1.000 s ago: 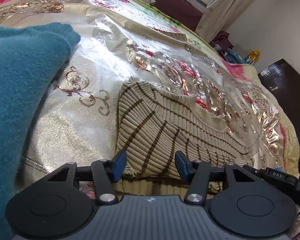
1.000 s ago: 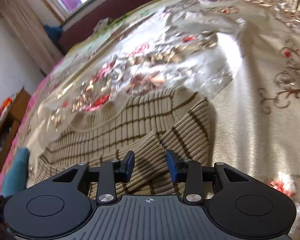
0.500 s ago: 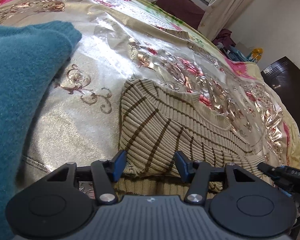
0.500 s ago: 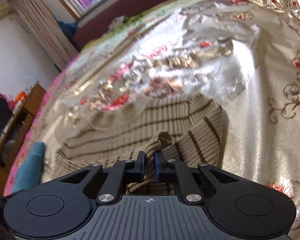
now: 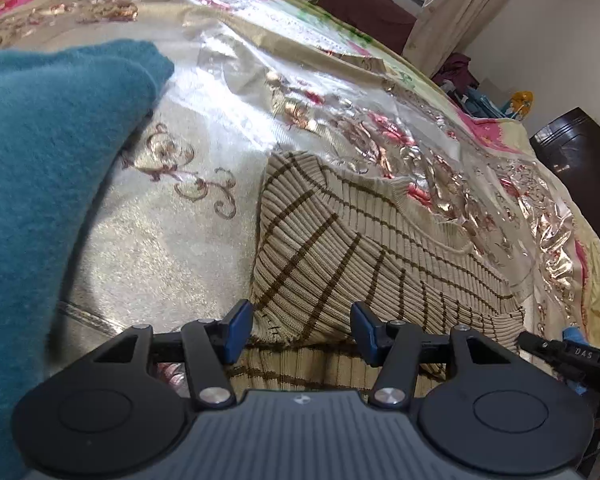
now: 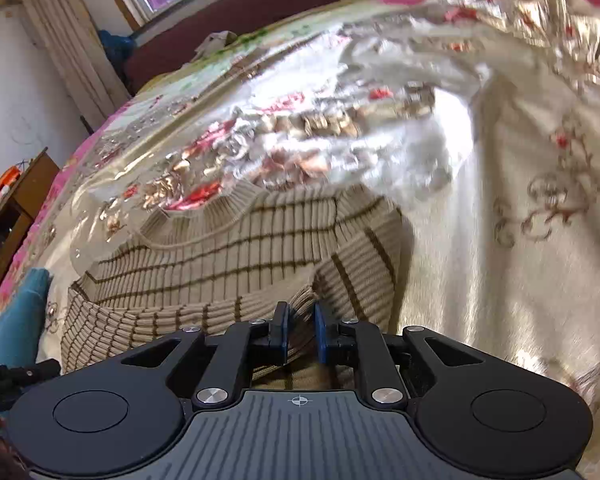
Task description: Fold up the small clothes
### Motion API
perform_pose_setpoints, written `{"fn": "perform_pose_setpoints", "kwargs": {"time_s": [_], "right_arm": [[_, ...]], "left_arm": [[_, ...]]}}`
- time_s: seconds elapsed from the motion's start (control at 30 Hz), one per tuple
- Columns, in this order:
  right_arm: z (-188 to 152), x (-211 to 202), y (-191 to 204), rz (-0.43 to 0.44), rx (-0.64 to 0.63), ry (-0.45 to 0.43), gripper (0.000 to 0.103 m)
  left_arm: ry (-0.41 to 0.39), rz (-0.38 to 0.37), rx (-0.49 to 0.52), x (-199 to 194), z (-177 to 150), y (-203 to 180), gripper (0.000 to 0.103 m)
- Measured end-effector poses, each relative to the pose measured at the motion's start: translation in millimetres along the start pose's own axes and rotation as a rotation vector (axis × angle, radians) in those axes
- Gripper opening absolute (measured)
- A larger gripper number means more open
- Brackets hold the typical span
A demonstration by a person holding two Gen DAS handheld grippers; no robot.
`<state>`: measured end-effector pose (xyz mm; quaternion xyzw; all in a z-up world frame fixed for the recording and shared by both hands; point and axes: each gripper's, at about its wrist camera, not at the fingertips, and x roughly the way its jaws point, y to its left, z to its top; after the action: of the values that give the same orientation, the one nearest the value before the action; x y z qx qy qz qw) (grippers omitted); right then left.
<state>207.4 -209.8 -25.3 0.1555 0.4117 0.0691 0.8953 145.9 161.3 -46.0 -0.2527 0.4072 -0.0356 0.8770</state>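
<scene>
teal garment (image 5: 40, 168) beside striped sweater (image 5: 340, 248), shiny bedspread (image 5: 172, 248)

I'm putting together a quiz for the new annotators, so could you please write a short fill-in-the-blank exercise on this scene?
1. The striped sweater lies on a shiny ____.
2. The garment left of the sweater in the left wrist view is ____ in colour.
3. The right gripper has a fold of the ____ between its fingers.
4. The left gripper has its jaws ____.

Missing words: bedspread; teal; sweater; open
</scene>
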Motion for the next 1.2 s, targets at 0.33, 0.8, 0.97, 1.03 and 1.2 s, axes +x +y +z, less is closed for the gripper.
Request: {"fn": "perform_pose_setpoints", "kwargs": {"time_s": [0.33,0.8,0.97,1.03,1.2], "right_arm": [[-14.5,21.0,18.0,-0.082,-0.15,0.073,0.017],[-21.4,10.3,66.2,0.09,-0.261,0.044,0.02],[-20.7,37.7,83.4,0.138,-0.298,0.082,0.021],[-19.9,50.6,87.2,0.137,-0.311,0.101,0.02],[-11.9,71.2,87.6,0.106,-0.288,0.111,0.015]], "left_arm": [[0.016,0.095,0.011,8.1,-3.2,-0.6,0.057],[-0.032,0.022,0.159,13.1,-0.2,-43.2,0.057],[0.0,0.034,0.167,35.0,1.4,-43.7,0.057],[0.009,0.039,0.166,42.0,2.8,-42.0,0.057],[0.013,0.05,0.16,55.5,8.5,-40.4,0.058]]}}
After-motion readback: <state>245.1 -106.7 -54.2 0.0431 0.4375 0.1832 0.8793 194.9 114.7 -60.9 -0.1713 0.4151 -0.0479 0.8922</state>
